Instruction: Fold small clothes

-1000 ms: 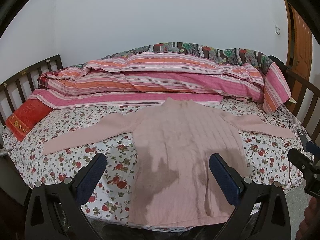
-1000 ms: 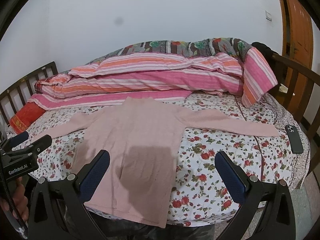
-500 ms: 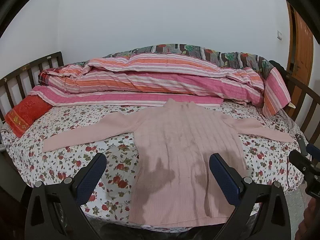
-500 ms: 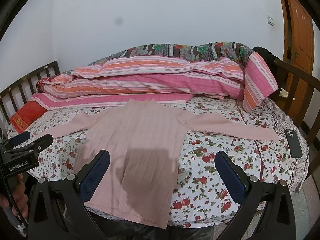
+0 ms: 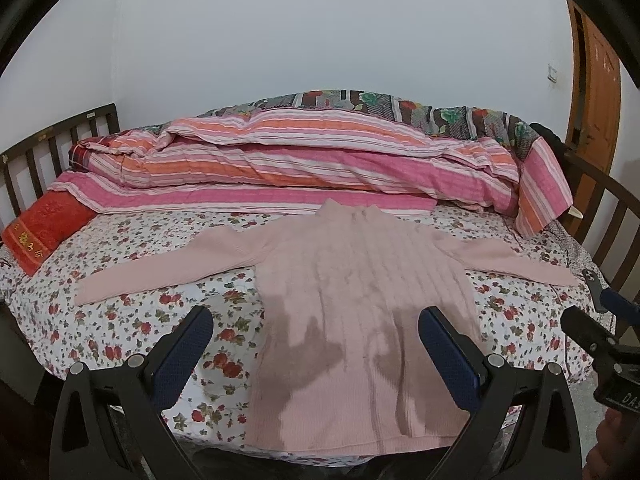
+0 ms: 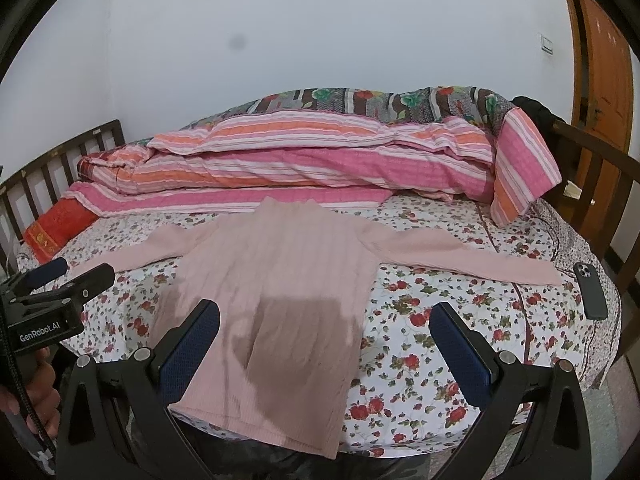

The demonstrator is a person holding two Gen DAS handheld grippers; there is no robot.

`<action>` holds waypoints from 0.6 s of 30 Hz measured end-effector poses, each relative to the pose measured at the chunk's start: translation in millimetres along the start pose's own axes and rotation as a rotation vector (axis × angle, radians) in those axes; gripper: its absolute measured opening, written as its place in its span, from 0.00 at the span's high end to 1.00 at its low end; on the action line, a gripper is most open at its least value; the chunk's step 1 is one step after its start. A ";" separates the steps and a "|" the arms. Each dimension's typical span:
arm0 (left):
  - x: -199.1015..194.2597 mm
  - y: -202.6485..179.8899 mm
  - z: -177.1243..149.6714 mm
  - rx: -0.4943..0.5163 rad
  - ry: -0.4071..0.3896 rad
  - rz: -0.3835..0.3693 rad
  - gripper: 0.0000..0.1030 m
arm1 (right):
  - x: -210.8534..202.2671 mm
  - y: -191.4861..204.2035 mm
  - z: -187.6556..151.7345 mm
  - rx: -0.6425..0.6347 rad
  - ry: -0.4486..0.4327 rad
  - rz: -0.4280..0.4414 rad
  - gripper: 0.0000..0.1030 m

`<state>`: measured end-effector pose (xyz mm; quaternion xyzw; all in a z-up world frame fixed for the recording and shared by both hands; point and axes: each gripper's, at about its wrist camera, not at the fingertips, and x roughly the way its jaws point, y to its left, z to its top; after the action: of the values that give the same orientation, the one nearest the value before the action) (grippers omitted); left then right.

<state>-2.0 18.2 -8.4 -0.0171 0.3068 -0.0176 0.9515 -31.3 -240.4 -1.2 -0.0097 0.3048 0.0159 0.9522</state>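
Note:
A pale pink ribbed sweater (image 5: 360, 280) (image 6: 276, 276) lies flat and face up on the floral bedsheet, both sleeves spread out to the sides, hem at the bed's near edge. My left gripper (image 5: 316, 344) hovers open above the hem area, nothing between its blue pads. In the right wrist view my right gripper (image 6: 326, 340) is open too, hanging over the sweater's right lower side and the sheet. Each gripper shows at the edge of the other's view: the right one (image 5: 600, 340), the left one (image 6: 60, 288), held by a hand.
A rolled striped pink and orange quilt (image 5: 300, 168) fills the back of the bed. A red pillow (image 5: 40, 228) lies at the left by the wooden headboard slats. A dark phone (image 6: 590, 290) rests on the sheet at the right edge, near the wooden rail and an orange door.
Both cameras have tilted up and pulled back slightly, so the sweater sits a little lower in view. The sweater has not moved and both grippers stay open.

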 end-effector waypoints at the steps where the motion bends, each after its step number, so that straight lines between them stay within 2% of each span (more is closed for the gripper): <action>1: 1.1 0.1 -0.2 0.003 0.005 0.003 0.00 | -0.9 1.6 0.2 -0.005 -0.005 0.002 0.00; 6: 0.7 4.1 0.7 0.002 0.001 0.012 0.00 | -2.0 5.8 -0.5 -0.008 -0.018 0.030 0.00; 12: 8.6 8.7 -0.3 -0.033 0.004 -0.010 0.00 | -1.7 8.2 -2.1 -0.032 -0.031 0.019 0.00; 18: 24.1 15.8 -6.7 -0.025 0.017 0.001 0.00 | 6.2 7.2 -1.6 -0.026 -0.042 0.013 0.00</action>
<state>14.1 32.8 -28.6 -0.0285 0.3150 -0.0138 0.9486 -27.4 -233.1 -6.1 -0.0199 0.2846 0.0263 0.9581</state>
